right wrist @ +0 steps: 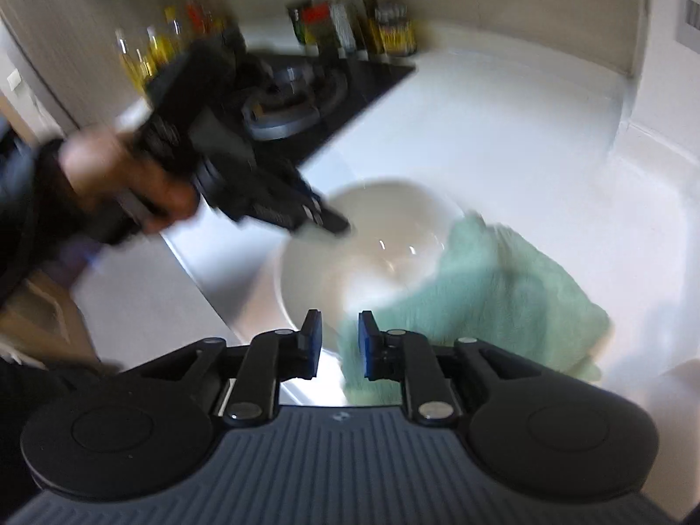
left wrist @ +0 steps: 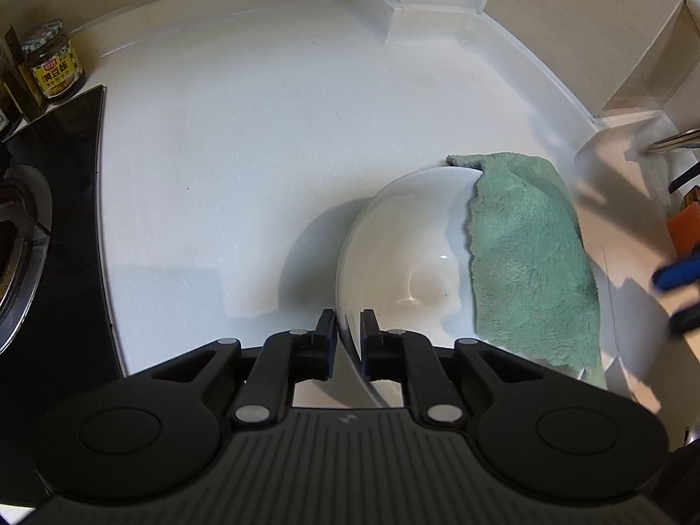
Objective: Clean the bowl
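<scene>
Bowl (left wrist: pixel 407 258): white, glossy, on the white counter (left wrist: pixel 245 166) near its front edge; it looks tipped, though the fisheye leaves that uncertain. Inside shows faint light reflections.

Cloth (left wrist: pixel 533 253): green, fluffy, draped over the bowl's right rim, one part hanging into the bowl, the rest lying on the counter beside it. In the right wrist view the cloth (right wrist: pixel 498 293) covers the bowl's (right wrist: pixel 358 262) near right side and reaches down between the right tongs' fingers.

Left tongs (left wrist: pixel 348 332): clenched on the bowl's near rim, one finger outside the wall, one inside. In the right wrist view the left tongs (right wrist: pixel 332 225) sit at the bowl's far-left rim, held by the left hand (right wrist: pixel 127 179); blurred.

Right tongs (right wrist: pixel 340 337): fingers on either side of the cloth's near edge with a narrow gap between them; whether they pinch the cloth cannot be told. In the left wrist view only a blurred blue and black part shows at the right edge.

Stove (right wrist: pixel 306 96): black glass top with a burner, left of the bowl, well apart.

Jar (left wrist: pixel 53 61): checked lid, yellow label, behind the stove by the wall. Bottles (right wrist: pixel 345 13): a row beside it, blurred.

Faucet (left wrist: pixel 673 138): metal, at the far right.
</scene>
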Motion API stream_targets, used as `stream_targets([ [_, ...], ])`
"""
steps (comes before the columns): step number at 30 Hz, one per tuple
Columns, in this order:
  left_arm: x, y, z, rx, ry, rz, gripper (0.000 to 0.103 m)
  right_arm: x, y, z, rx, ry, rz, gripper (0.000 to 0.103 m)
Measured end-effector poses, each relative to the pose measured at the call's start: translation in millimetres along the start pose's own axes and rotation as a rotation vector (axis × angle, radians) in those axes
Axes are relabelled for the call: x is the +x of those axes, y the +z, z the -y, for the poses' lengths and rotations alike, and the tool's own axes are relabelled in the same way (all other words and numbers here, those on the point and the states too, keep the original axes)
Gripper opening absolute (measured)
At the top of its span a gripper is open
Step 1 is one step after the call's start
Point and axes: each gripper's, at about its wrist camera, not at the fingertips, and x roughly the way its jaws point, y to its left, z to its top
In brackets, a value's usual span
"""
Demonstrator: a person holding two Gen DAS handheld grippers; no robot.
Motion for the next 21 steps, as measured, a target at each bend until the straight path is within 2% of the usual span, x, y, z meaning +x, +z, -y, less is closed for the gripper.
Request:
stream_targets([
  [1,0,0,0,0.000,0.001,0.000,0.012,-13,0,7,0.034,-0.019,0.044,0.026],
  [3,1,0,0,0.000,0.003,0.001,0.012,-23,1,17,0.074,-0.096,0.079,0.030],
  [5,1,-1,1,-0.004,0.004,0.001,0.012,-16,0,28,0.105,-0.209,0.059,0.030],
  [8,1,-2,0,-0.024,-0.001,0.003,0.012,8,-1,37,0.115,-0.259,0.004,0.030],
  [15,-5,-11,1,-0.091,0.000,0.025,0.012,56,1,49,0.149,-0.245,-0.115,0.029],
  [18,-5,-14,4,-0.097,0.015,0.032,0.013,68,2,50,0.119,-0.258,-0.161,0.029],
  [20,-3,-14,7,-0.091,0.024,0.033,0.013,76,1,49,0.103,-0.262,-0.182,0.025],
  [21,-2,-14,8,-0.087,0.027,0.032,0.013,77,0,49,0.100,-0.261,-0.183,0.019],
])
